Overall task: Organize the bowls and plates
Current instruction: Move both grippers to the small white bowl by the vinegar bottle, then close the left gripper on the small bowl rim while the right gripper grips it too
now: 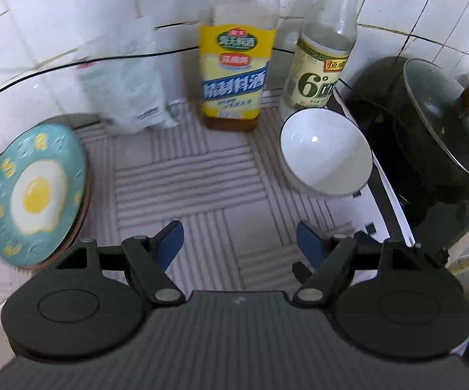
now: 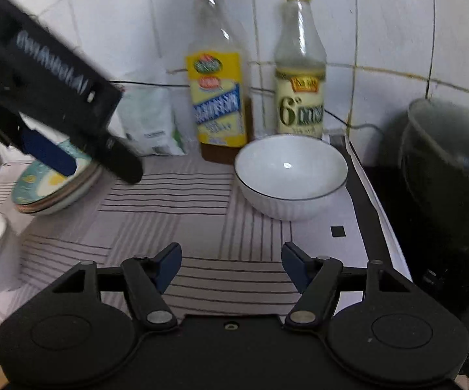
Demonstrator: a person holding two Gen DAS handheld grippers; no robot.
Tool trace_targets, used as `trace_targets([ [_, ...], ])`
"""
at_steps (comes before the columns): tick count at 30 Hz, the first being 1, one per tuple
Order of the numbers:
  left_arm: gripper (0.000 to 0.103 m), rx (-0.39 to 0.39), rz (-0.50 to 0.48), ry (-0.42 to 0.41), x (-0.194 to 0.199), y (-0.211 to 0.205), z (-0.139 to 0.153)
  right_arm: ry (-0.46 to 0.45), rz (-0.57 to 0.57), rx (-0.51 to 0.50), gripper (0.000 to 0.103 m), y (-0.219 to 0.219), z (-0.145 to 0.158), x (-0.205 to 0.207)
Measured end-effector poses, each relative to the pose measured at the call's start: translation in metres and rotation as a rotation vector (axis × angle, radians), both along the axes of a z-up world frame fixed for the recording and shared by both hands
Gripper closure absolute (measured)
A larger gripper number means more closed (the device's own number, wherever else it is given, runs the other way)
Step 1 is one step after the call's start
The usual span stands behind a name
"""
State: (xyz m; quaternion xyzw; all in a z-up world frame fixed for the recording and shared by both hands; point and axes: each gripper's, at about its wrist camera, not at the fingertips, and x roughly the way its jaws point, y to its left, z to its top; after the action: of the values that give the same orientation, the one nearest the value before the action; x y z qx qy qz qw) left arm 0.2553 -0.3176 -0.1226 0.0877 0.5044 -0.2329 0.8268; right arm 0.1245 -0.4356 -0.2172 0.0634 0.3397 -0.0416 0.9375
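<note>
the striped mat (image 2: 182, 208) gives me one cleared work patch, with the bottles (image 2: 218, 97) and pot (image 2: 442, 169) pushed to the wall and side so they stay out of reach. the egg plate (image 2: 52, 185) tops a plate stack at the mat's left edge, and the white bowl (image 2: 291, 177) sits alone at the right, likely next to be grouped. my left gripper (image 1: 239, 242) and right gripper (image 2: 231, 261) are both spread and empty, the left near the plates.

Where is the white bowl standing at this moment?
In both views the white bowl stands right of centre on the striped mat, just before the yellow-capped bottle, beside the black pot.
</note>
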Motion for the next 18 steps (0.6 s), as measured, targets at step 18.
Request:
trace_targets([
  [18,0.044,-0.038,-0.158,0.016,0.070,-0.073,-0.066,-0.030,-0.211,-0.001,0.012,-0.039,-0.030,0.055],
])
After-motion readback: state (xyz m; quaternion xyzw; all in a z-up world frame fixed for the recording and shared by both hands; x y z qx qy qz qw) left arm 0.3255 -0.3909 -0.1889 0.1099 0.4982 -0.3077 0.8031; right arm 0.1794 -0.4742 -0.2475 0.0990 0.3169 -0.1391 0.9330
